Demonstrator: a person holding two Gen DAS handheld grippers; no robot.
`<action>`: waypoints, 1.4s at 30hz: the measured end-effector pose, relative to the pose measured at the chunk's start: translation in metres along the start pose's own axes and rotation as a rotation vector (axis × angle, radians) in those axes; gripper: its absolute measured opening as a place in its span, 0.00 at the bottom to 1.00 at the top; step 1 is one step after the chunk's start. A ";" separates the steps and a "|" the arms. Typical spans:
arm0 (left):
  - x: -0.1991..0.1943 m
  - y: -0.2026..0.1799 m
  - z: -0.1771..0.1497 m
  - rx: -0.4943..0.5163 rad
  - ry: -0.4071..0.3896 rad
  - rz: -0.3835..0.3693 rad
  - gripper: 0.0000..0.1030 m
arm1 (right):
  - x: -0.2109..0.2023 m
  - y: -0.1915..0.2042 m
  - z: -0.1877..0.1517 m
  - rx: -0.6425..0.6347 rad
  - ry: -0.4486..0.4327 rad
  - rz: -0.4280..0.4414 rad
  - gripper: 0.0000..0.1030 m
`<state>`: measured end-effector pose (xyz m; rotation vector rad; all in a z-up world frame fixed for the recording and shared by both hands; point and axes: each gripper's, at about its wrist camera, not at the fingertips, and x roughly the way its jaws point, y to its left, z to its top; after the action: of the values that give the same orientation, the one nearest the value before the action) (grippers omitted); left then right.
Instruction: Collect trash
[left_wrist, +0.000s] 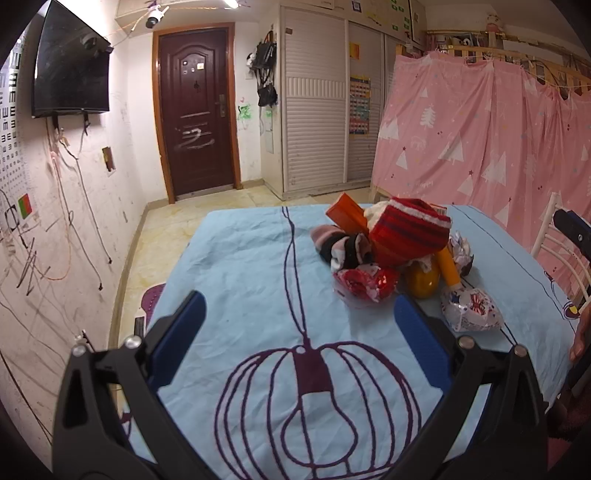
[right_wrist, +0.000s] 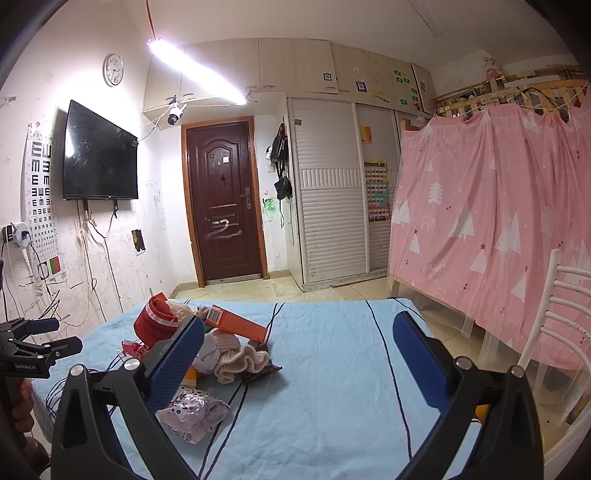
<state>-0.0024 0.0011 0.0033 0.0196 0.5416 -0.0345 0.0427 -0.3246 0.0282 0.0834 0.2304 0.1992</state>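
Note:
A pile of items lies on the light blue tablecloth (left_wrist: 240, 266). It holds a red crumpled wrapper (left_wrist: 365, 282), a silver patterned wrapper (left_wrist: 471, 308), a red striped knit hat (left_wrist: 410, 229), an orange box (left_wrist: 345, 214), dark and pink socks (left_wrist: 341, 245) and a yellow-orange bottle (left_wrist: 424, 280). My left gripper (left_wrist: 299, 321) is open and empty, just short of the pile and left of it. My right gripper (right_wrist: 299, 350) is open and empty above the table, with the pile at its left finger: a silver wrapper (right_wrist: 192, 415), the orange box (right_wrist: 236, 325), a cream knit item (right_wrist: 236, 360) and the red hat (right_wrist: 155, 323).
A white chair (right_wrist: 554, 332) stands at the table's right side. A pink curtain (right_wrist: 498, 229) hangs beyond it. A dark door (right_wrist: 225, 206), a white wardrobe (right_wrist: 328, 206) and a wall TV (right_wrist: 98, 153) are at the back. My left gripper also shows at the left edge of the right wrist view (right_wrist: 33, 343).

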 end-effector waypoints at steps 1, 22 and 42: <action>0.000 0.000 0.000 0.000 0.000 0.000 0.95 | -0.002 0.000 0.001 -0.001 -0.003 0.001 0.92; 0.002 -0.001 -0.001 0.004 0.001 0.004 0.95 | -0.002 0.002 0.001 -0.020 -0.006 -0.002 0.92; 0.002 -0.001 -0.001 0.004 0.001 0.004 0.95 | -0.002 0.003 0.001 -0.020 -0.006 -0.001 0.92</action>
<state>-0.0011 -0.0002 0.0012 0.0245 0.5424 -0.0319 0.0403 -0.3220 0.0295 0.0636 0.2226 0.2007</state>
